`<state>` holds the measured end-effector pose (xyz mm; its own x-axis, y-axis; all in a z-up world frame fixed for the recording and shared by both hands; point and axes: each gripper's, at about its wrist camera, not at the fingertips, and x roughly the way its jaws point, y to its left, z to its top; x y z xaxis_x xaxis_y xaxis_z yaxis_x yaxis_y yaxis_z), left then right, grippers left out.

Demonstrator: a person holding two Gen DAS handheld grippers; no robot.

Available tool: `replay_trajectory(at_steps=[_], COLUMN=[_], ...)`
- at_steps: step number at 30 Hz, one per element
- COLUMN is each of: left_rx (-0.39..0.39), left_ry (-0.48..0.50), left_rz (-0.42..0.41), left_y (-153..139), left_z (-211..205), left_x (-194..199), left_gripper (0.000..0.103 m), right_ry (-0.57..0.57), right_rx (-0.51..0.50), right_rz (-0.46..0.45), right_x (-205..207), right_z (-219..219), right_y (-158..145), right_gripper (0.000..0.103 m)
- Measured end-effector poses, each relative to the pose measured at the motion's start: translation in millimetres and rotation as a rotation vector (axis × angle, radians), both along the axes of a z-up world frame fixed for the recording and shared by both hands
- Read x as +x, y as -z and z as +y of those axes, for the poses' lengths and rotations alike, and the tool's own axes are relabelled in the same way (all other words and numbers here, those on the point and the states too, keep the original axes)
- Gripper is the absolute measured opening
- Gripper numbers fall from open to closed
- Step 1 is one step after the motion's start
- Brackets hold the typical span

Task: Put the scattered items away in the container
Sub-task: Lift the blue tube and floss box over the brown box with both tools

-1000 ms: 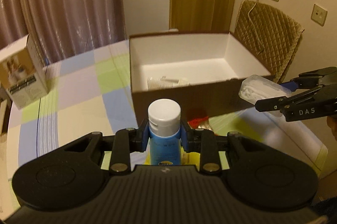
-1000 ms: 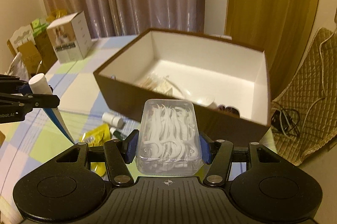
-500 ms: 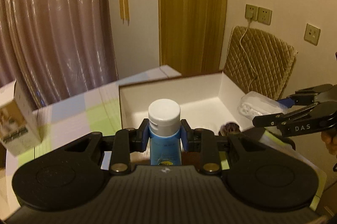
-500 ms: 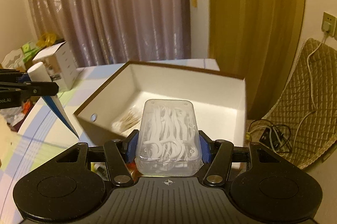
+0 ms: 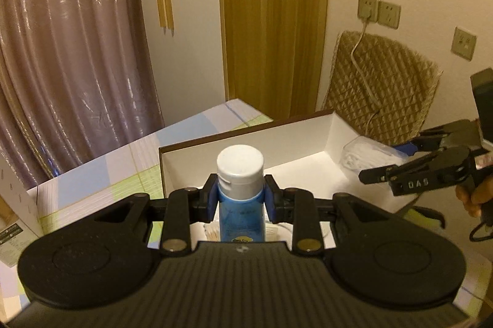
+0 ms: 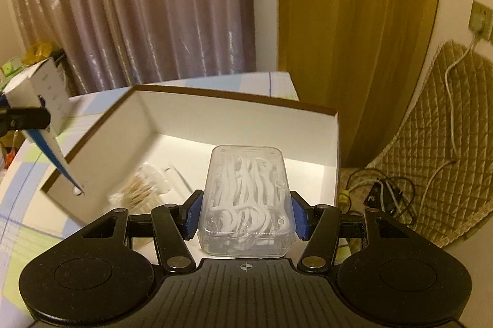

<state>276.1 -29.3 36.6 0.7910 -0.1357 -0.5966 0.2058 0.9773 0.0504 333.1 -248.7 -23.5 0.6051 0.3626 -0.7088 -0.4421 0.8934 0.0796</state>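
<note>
One open box (image 6: 334, 143) holding what look like cotton swabs (image 6: 140, 189), left jaws clamping blue tube (image 5: 242, 214), right jaws gripping floss-pick case (image 6: 246, 198).

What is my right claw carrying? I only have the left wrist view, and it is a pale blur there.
Observer: A clear case of white floss picks, pinched by its sides in the right claw, above the open box.
Operator: Is anything lying in the box near it?
Observer: A bundle of cotton swabs lies on the box floor towards the left wall. What is straight under the case is hidden.
Operator: Where does my tube's lower end hang?
Observer: The tube tapers to a flat tip in line with the box's left wall. I cannot tell whether it is past the rim.
</note>
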Motion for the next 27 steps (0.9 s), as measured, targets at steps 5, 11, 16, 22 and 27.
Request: replay_trajectory(at_steps=[5, 11, 16, 22, 27], left_rx=[0.017, 0.049, 0.077, 0.08, 0.085], left_ry=[-0.003, 0.001, 0.011, 0.005, 0.006], left_rz=[0.057, 0.108, 0.145, 0.19, 0.2], left_y=[20.5, 41.7, 59.1, 81.0, 89.8], left_z=[2.2, 3.7, 0.3, -1.9, -3.7], left_x=[36.5, 74.8, 96.3, 118.6, 133.7], left_gripper=[0.025, 0.025, 0.025, 0.025, 0.026], right_ry=[0.0, -0.019, -0.042, -0.054, -0.077], right_rx=[-0.027, -0.082, -0.135, -0.196, -0.226], right_rz=[0.042, 0.081, 0.103, 0.09, 0.07], right_x=[30.4, 56.3, 69.0, 80.1, 84.6], right_z=[6.5, 15.3, 22.9, 28.8, 33.2], right_y=[13.3, 30.7, 43.9, 55.3, 58.0], right_gripper=[0.06, 0.06, 0.06, 0.06, 0.06])
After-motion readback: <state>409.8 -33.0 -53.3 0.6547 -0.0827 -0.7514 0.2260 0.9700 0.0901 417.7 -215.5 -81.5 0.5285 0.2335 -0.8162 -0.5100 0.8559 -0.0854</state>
